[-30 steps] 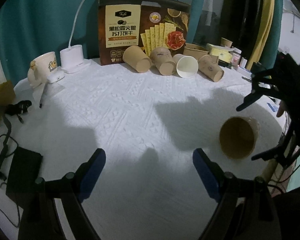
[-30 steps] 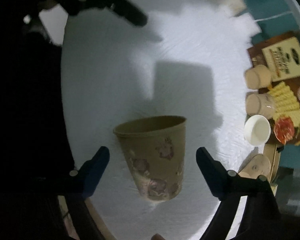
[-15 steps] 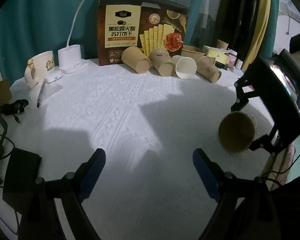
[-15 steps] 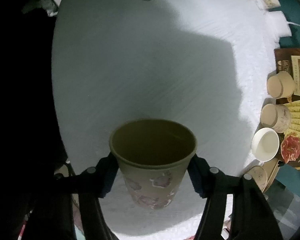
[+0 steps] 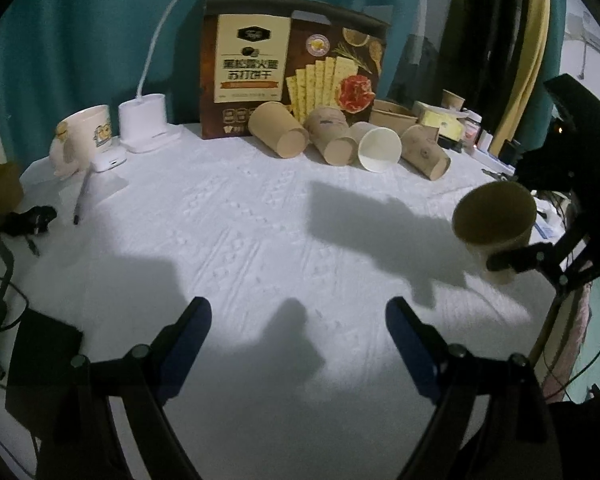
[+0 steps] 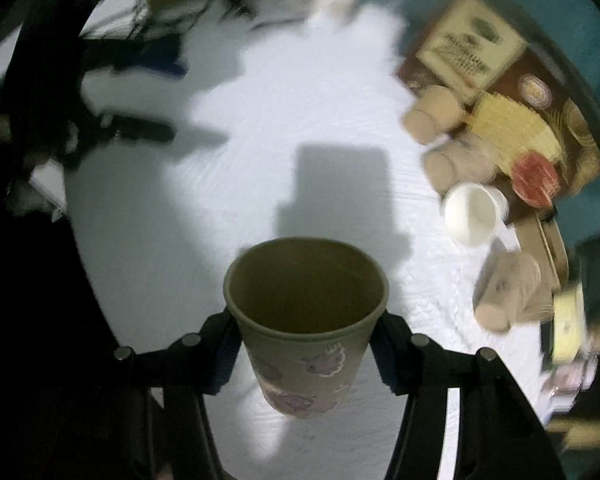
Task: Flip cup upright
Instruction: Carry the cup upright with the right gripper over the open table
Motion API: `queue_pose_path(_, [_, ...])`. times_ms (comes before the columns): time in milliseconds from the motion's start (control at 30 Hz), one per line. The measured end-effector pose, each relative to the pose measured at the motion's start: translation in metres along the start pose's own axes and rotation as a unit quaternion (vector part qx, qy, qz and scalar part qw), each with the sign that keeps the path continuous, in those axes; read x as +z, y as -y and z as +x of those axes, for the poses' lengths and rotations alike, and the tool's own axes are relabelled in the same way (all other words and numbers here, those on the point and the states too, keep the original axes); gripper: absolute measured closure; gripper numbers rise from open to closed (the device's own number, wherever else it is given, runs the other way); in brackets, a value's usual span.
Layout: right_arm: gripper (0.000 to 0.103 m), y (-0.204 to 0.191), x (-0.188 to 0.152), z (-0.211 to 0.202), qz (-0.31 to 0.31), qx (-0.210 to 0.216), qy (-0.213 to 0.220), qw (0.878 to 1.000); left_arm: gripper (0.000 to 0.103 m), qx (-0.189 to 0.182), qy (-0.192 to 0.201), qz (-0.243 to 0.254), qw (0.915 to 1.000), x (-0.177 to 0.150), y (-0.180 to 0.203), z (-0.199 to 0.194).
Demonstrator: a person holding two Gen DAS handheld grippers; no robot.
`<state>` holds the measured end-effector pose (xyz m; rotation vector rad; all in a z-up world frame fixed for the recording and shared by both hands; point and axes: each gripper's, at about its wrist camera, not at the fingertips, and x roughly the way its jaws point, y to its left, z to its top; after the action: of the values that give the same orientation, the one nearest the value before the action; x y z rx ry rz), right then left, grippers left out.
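So a second ago the cup (image 6: 306, 320) was lying on its side on the white table (image 5: 240, 232) with the right gripper (image 6: 306, 350) wide around it. Now the jaws have clamped onto its sides just under the rim, and it's tipped mouth-up at the table's right side, seemingly lifted, though I can't be sure the base is clear. The right-wrist view is blurred. The left gripper (image 5: 298, 344) hasn't budged: jaws parted, nothing between them. The four cups (image 5: 346, 142) by the cracker box (image 5: 292, 64) lie as before.
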<state>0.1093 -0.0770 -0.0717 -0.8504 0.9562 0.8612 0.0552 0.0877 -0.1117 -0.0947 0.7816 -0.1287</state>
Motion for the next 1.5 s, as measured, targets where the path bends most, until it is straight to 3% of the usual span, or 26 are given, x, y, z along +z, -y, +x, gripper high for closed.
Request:
queue_pose_path(167, [0.049, 0.014, -0.028, -0.011, 0.112, -0.03, 0.05, 0.992, 0.014, 0.002, 0.012, 0.004, 0.9999, 0.01, 0.012, 0.002])
queue_pose_path(367, [0.049, 0.026, -0.059, -0.018, 0.269, -0.069, 0.111, 0.954, 0.014, -0.004, 0.023, 0.006, 0.9997, 0.024, 0.022, 0.006])
queue_pose_path(500, [0.049, 0.032, -0.058, -0.02, 0.318, -0.088, 0.153, 0.932, 0.014, -0.002, 0.032, 0.01, 0.9994, 0.031, 0.025, 0.004])
queue_pose_path(600, [0.049, 0.041, -0.048, -0.019, 0.325, -0.089, 0.175, 0.925, 0.014, 0.003, 0.033, 0.007, 0.9994, 0.035, 0.025, 0.002])
queue_pose_path(1000, [0.049, 0.042, 0.015, 0.009, 0.294, -0.085, 0.245, 0.92, 0.014, 0.032, 0.029, -0.027, 0.9987, 0.032, 0.001, -0.002])
queue_pose_path(1500, [0.044, 0.012, -0.015, 0.03, 0.339, -0.131, 0.209, 0.908, 0.014, 0.012, 0.0, -0.032, 0.9994, 0.018, 0.001, 0.02])
